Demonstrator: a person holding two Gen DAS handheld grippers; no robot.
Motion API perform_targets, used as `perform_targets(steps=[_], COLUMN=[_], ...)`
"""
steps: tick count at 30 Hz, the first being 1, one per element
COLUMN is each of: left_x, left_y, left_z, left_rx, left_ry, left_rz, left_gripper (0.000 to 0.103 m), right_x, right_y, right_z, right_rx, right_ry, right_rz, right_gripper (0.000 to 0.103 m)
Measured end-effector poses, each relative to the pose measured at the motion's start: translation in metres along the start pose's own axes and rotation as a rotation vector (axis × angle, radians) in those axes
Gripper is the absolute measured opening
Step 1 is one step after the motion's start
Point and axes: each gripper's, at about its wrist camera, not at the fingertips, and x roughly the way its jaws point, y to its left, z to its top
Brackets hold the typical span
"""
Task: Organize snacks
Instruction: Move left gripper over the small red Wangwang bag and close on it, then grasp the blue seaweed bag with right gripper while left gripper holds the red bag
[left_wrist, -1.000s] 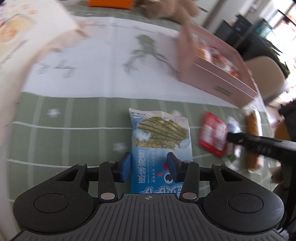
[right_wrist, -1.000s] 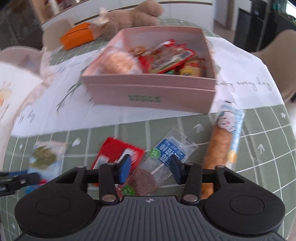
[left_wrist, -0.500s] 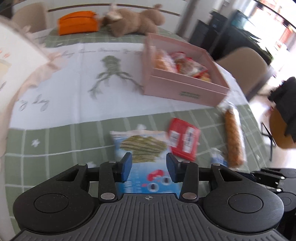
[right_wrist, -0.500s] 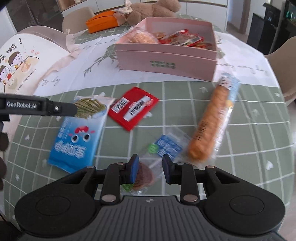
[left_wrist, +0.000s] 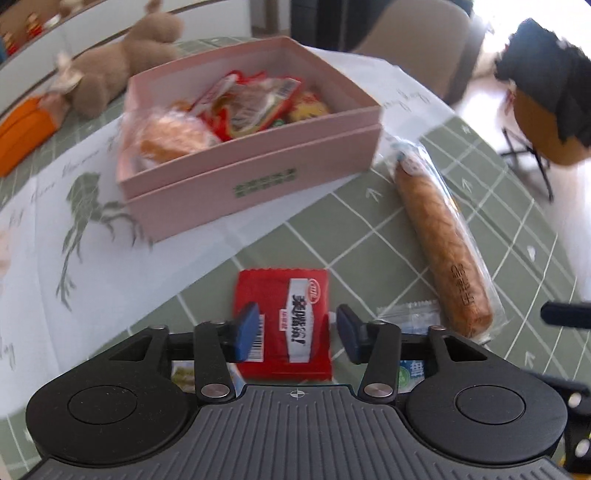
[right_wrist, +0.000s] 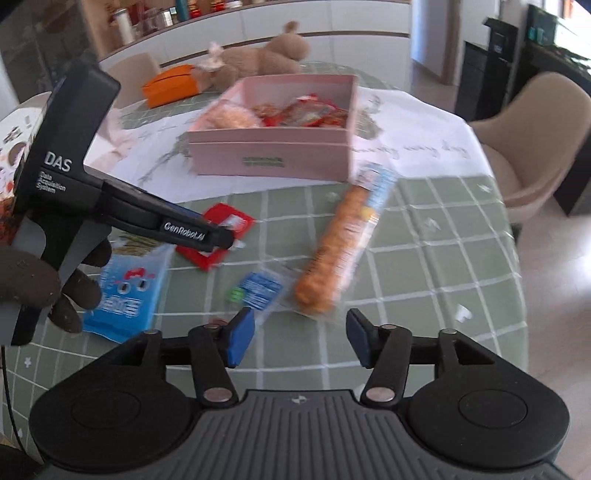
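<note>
A pink box (left_wrist: 258, 173) (right_wrist: 273, 158) with several snacks in it stands on the white cloth. My left gripper (left_wrist: 295, 334) is open, its fingers on either side of a red snack packet (left_wrist: 284, 317) (right_wrist: 221, 225) that lies on the green cloth. It also shows in the right wrist view (right_wrist: 225, 240). My right gripper (right_wrist: 299, 336) is open and empty, just short of a long sausage-like snack (right_wrist: 343, 243) (left_wrist: 443, 254) and a small clear-and-blue packet (right_wrist: 258, 288). A blue seaweed snack bag (right_wrist: 125, 291) lies to the left.
A brown plush toy (right_wrist: 258, 59) and an orange case (right_wrist: 170, 85) lie behind the box. A beige chair (right_wrist: 535, 147) stands at the table's right edge. A printed bag (right_wrist: 11, 147) is at the far left.
My left gripper has moved right, from over the blue seaweed bag to the red packet. My right gripper has opened wider and shifted right, toward the long snack.
</note>
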Motion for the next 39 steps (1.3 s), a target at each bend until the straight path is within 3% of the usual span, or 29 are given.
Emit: perform_targets(steps=[4,6,11,14,17,19,23,30,34,39], left_x=[0.005,0.007,0.005,0.009,0.008,0.006,-0.001,-0.055,-0.084,-0.095], left_y=[-0.007,-0.008,-0.001,0.017,0.023,0.021,0.022,0.041,0.071,0.113], left_z=[0.003,0.003,0.003,0.001,0.001,0.000,-0.002,-0.015,-0.033,-0.075], left_rx=[0.024,0.034,0.029,-0.025,-0.031,-0.020,-0.062,-0.167,-0.270,-0.430], left_ry=[0.020,0.023,0.022,0.031,0.024,0.009,0.008,-0.108,-0.144,-0.120], left_rz=[-0.024,-0.040,-0.009,0.011,0.006,0.002,-0.063,-0.117,-0.068,0.029], left_gripper=[0.076,0.080,0.077,0.081,0.076,0.065,0.059,0.057,0.058,0.058], right_x=[0.006,0.010,0.016,0.020,0.022,0.023,0.020,0.011,0.014,0.030], right_y=[-0.014,-0.015,-0.012,-0.010,-0.010,-0.009,-0.006,0.008,0.032,0.078], right_z=[-0.007,-0.009,-0.013,-0.013,-0.017,-0.020,-0.022,-0.014,-0.003,0.011], right_rx=[0.047,0.050,0.043,0.043,0.050,0.054,0.050,0.048,0.014,-0.077], right_ry=[0.024,0.034,0.052,0.064,0.076,0.084,0.080,0.052,0.048,0.070], right_rz=[-0.005,-0.005,-0.008,-0.011,-0.012,-0.018,-0.027,0.010,0.054,0.110], right_gripper=[0.059,0.059,0.061,0.061,0.061,0.061,0.063,0.064,0.068,0.068])
